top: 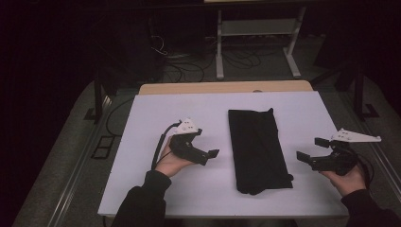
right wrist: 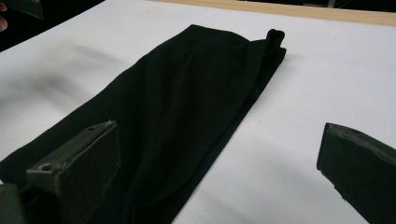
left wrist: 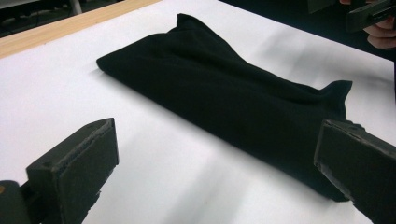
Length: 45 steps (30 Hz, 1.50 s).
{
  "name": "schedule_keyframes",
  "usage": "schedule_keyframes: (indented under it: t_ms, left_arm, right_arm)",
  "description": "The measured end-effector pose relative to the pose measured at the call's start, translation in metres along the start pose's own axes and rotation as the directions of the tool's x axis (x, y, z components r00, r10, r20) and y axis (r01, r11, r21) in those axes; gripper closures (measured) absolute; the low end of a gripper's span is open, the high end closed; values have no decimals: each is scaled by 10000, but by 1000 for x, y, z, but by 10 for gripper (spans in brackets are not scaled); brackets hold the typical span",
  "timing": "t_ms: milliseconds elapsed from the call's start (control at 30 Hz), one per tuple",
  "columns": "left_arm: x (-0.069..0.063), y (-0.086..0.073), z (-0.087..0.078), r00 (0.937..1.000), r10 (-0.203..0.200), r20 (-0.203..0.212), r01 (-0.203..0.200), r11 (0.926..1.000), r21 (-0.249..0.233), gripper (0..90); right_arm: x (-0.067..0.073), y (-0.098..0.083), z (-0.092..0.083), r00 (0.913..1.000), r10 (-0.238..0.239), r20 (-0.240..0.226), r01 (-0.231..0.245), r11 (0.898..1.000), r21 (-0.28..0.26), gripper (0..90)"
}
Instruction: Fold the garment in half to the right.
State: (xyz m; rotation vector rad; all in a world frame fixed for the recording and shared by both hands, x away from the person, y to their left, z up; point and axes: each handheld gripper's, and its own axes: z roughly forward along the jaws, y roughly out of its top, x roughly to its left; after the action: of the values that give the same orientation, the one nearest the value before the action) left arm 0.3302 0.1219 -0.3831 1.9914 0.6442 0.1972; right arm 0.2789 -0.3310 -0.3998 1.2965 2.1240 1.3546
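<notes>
1. The cloth (top: 257, 149) is black fabric, matt and soft-looking, with a fine, slightly fuzzy weave and gentle folds.
2. The sheet (top: 151, 123) covering the table is white, smooth and matt, like paper or thin board.
3. The table edge (top: 198, 88) beyond it looks like pale wood, smooth.
4. The left gripper (top: 208, 155) and right gripper (top: 309, 149) have matt black jaws with rough, grainy faces; their top plates look like pale, dull plastic.
</notes>
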Motion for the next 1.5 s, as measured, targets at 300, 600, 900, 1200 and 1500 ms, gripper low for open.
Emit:
schedule_keyframes:
  t_ms: [300, 600, 900, 1200, 1500]
  left_arm:
    - [8, -13, -14, 9995, -171, -281, 171, 9999, 5, 0]
    - [16, -29, -27, 9980, -369, -522, 369, 9993, -7, 0]
    - [23, -45, -45, 9953, -526, -817, 519, 9986, -115, 0]
    - [30, -66, -65, 9913, -662, -1139, 631, 9975, -307, 0]
    - [39, -83, -89, 9801, -989, -1724, 906, 9944, -551, 0]
  right_arm:
    - [2, -7, -3, 10000, -6, -84, 6, 10000, 3, 0]
    - [2, -10, -3, 9999, 80, -141, -78, 9999, 148, 0]
    - [2, -13, -4, 9999, 46, -135, -43, 9998, 190, 0]
    - [1, -15, -6, 9999, 85, -144, -82, 9998, 206, 0]
    - [1, -16, -6, 9999, 40, -123, -37, 9997, 234, 0]
